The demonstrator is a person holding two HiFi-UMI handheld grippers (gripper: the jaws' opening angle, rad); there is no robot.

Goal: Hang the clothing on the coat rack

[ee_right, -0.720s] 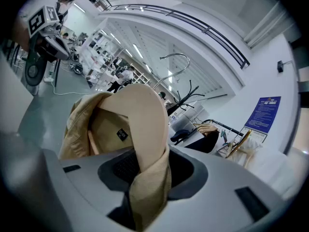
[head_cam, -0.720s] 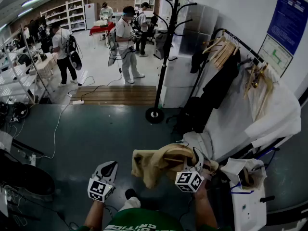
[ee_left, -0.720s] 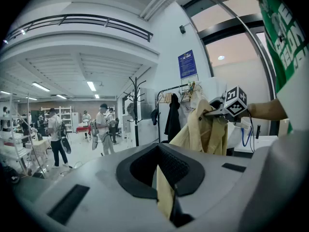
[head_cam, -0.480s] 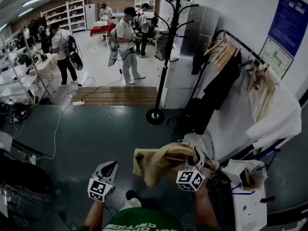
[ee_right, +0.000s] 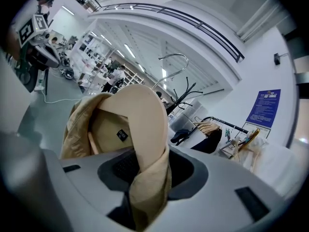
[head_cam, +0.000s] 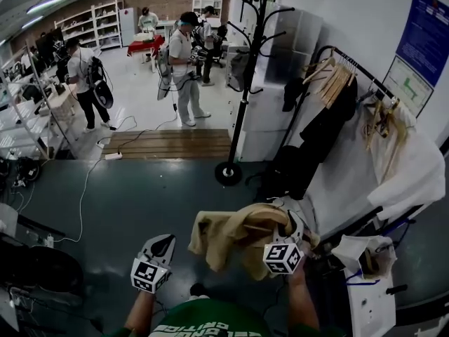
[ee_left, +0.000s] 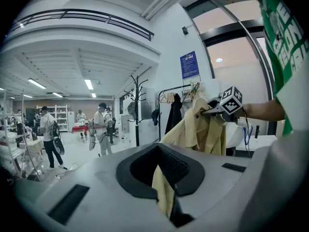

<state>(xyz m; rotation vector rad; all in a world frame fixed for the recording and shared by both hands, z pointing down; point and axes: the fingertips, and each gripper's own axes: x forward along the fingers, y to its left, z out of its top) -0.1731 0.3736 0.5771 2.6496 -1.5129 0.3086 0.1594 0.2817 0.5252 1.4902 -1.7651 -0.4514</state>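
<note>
My right gripper (head_cam: 293, 225) clamps the bunched collar of the tan jacket (head_cam: 228, 234), held up well short of the black coat rack (head_cam: 242, 83). My left gripper (head_cam: 163, 243) hangs farther from the rack, jaws slightly apart on nothing.

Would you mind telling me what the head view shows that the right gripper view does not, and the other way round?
Only the head view: the round base of the coat rack on the floor, and the wooden platform beside it. Only the right gripper view: the black label in the collar of the tan jacket, and the right hand-held gripper closed on that fabric. Both: jacket, coat rack, blue poster.
</note>
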